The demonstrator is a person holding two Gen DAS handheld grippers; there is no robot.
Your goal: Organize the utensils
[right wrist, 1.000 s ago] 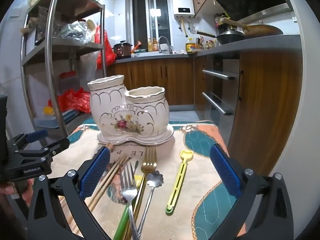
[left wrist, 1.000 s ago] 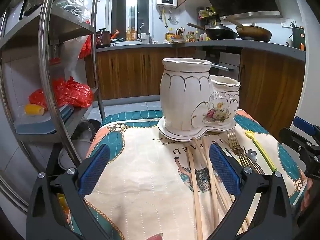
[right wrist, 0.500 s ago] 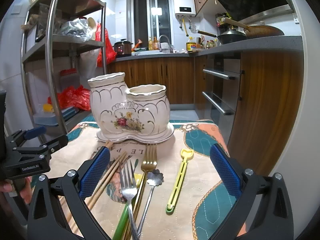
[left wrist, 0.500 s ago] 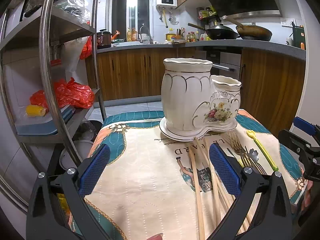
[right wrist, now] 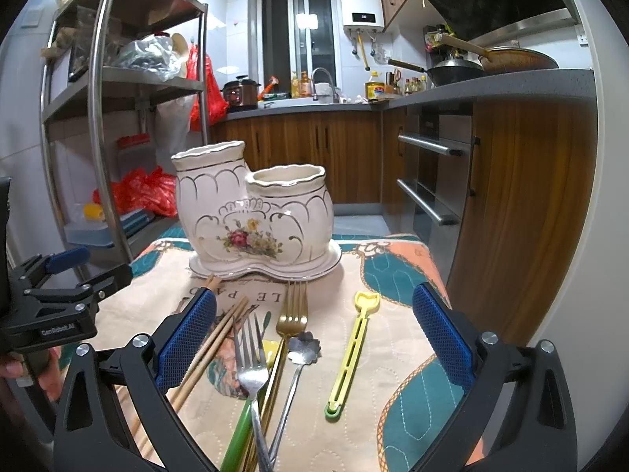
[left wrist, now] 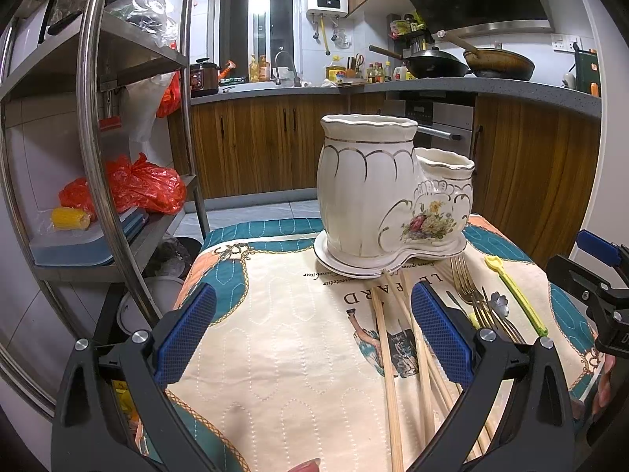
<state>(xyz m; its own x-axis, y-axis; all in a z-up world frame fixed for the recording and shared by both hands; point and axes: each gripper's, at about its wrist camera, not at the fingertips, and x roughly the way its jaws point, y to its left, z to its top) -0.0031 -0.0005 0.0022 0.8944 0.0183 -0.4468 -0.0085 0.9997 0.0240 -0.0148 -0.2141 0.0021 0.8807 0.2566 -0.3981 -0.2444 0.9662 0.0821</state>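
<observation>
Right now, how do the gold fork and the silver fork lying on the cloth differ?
The gold fork lies nearer the ceramic holder, its tines almost at the holder's base; the silver fork lies farther back. The gold fork is gold all over as far as it shows, while the silver fork is plain steel. The gold fork's handle runs under the silver fork's, which crosses on top. Both lie flat, tines toward the holder, and neither gripper touches them.
</observation>
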